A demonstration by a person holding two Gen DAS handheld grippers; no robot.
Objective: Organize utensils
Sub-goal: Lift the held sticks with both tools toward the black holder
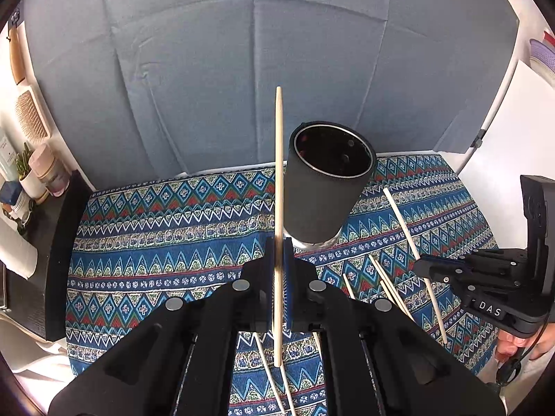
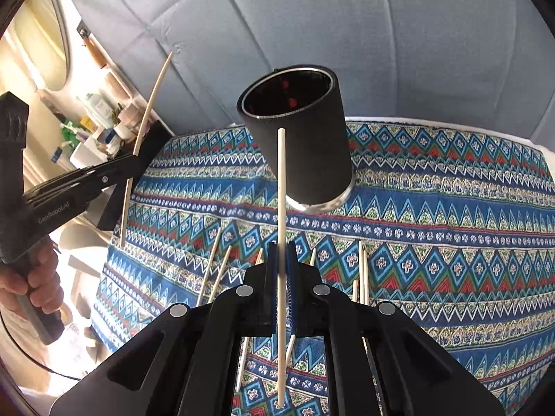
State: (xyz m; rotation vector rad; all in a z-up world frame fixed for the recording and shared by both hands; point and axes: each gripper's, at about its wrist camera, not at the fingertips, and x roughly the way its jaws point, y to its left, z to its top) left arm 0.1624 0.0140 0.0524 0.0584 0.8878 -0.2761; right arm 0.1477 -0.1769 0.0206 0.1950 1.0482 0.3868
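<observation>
A black cylindrical holder (image 1: 321, 187) stands open and empty on the patterned cloth; it also shows in the right wrist view (image 2: 305, 142). My left gripper (image 1: 279, 253) is shut on a wooden chopstick (image 1: 278, 173), held upright just left of the holder. My right gripper (image 2: 281, 260) is shut on another chopstick (image 2: 281, 187), held upright in front of the holder. The right gripper shows in the left wrist view (image 1: 421, 265) at the right. The left gripper (image 2: 133, 164) with its stick (image 2: 145, 118) shows at the left of the right wrist view. Several loose chopsticks (image 1: 406, 228) lie on the cloth.
The blue patterned cloth (image 1: 173, 228) covers the table, with a grey-blue fabric backdrop (image 1: 242, 69) behind. More loose chopsticks (image 2: 361, 270) lie near the right gripper. A shelf with jars and a small plant (image 1: 31, 170) stands at the left.
</observation>
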